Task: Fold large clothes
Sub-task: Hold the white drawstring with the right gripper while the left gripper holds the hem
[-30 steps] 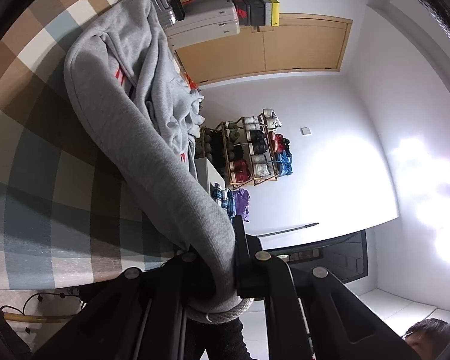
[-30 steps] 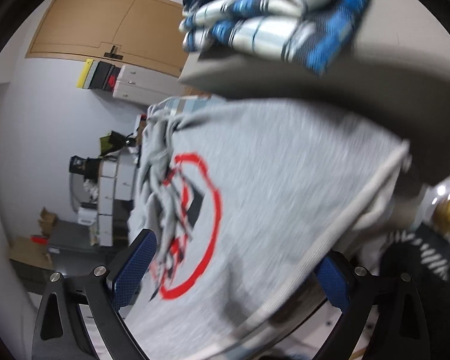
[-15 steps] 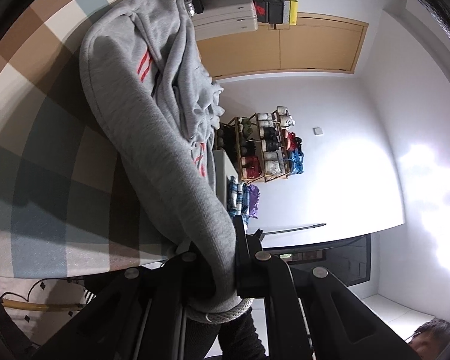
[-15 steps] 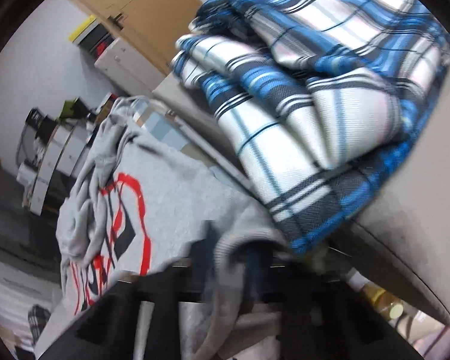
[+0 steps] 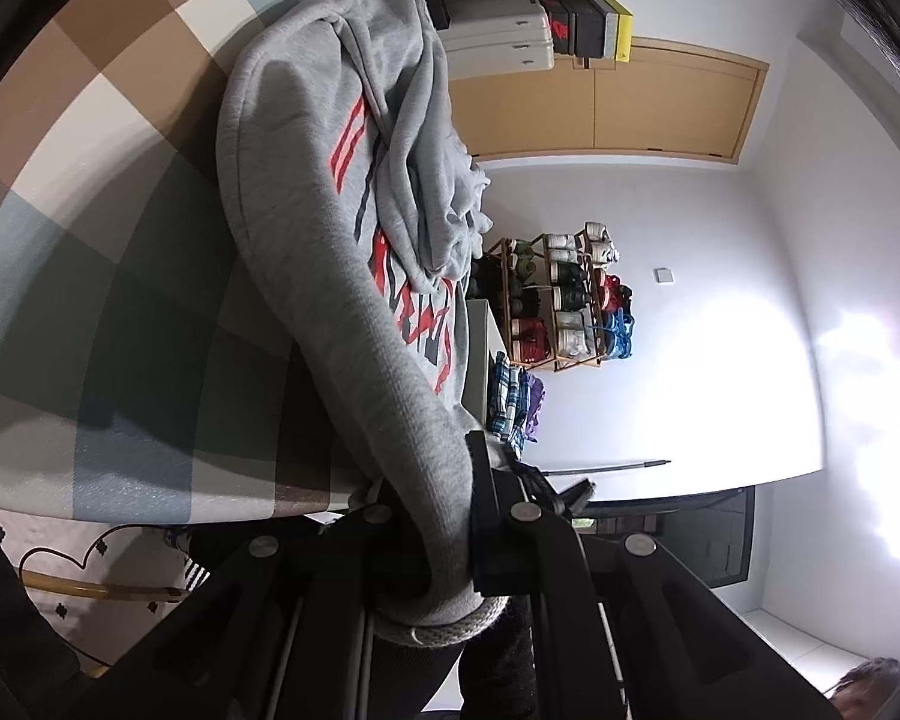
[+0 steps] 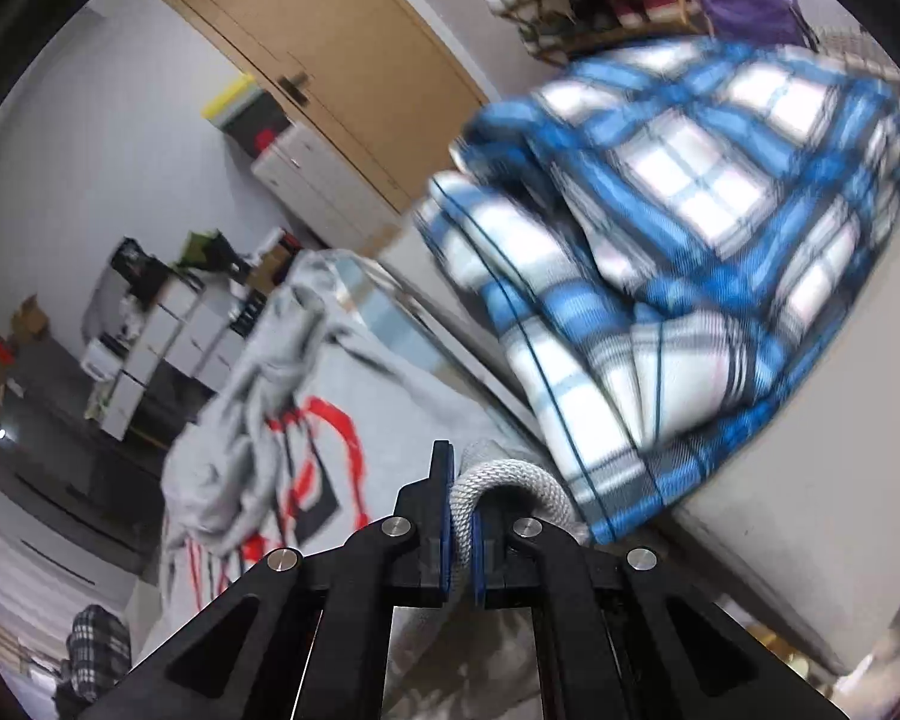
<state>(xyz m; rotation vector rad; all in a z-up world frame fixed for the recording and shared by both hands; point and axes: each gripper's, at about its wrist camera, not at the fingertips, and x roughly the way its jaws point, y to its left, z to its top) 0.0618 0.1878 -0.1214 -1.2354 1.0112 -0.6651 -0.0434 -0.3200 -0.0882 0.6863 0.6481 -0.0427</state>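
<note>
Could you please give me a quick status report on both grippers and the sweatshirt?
Left gripper shut on grey sweatshirt sleeve. Right gripper shut on its ribbed hem. Sweatshirt bunched on checked cloth. Folded blue plaid garment close beside.

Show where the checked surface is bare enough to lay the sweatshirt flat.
Bare: the brown, white and blue checked cloth left of the grey red-printed sweatshirt, left wrist view. Crowded: the sweatshirt's bunched far end and the folded blue plaid garment beside it.
</note>
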